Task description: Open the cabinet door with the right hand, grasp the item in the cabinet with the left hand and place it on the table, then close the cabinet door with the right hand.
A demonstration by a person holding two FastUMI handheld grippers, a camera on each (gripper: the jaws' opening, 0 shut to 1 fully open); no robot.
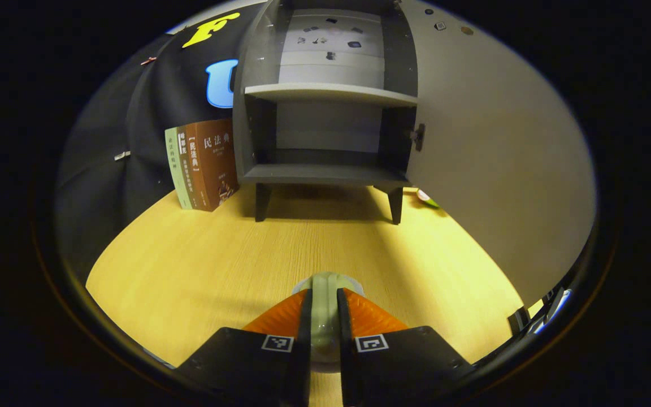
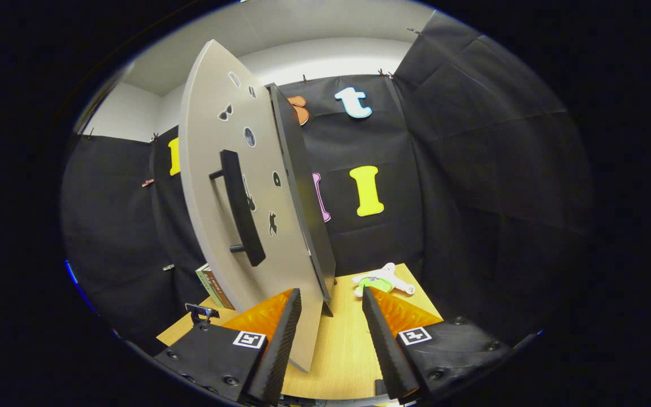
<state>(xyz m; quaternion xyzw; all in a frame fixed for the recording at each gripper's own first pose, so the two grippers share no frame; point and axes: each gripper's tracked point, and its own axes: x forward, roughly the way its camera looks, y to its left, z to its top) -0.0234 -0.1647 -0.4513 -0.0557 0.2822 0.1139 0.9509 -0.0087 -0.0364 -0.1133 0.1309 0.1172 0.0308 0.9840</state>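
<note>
While my left gripper (image 1: 325, 316) pinches a pale cup (image 1: 325, 294) by its rim, both fingers pressing, the cup sits low over the table (image 1: 190, 265), out in front of the cabinet (image 1: 325, 130). Shelves bare, door (image 2: 235, 186) swung wide. My right gripper (image 2: 331, 316) gapes wide, its fingers apart beside the door's lower edge, handle (image 2: 241, 206) above.

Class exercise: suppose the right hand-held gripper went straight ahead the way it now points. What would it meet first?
Most likely the open cabinet door: its lower edge already lies between the spread fingers of the right hand-held gripper. Depth is unclear; slightly right, it would pass over the table.
</note>
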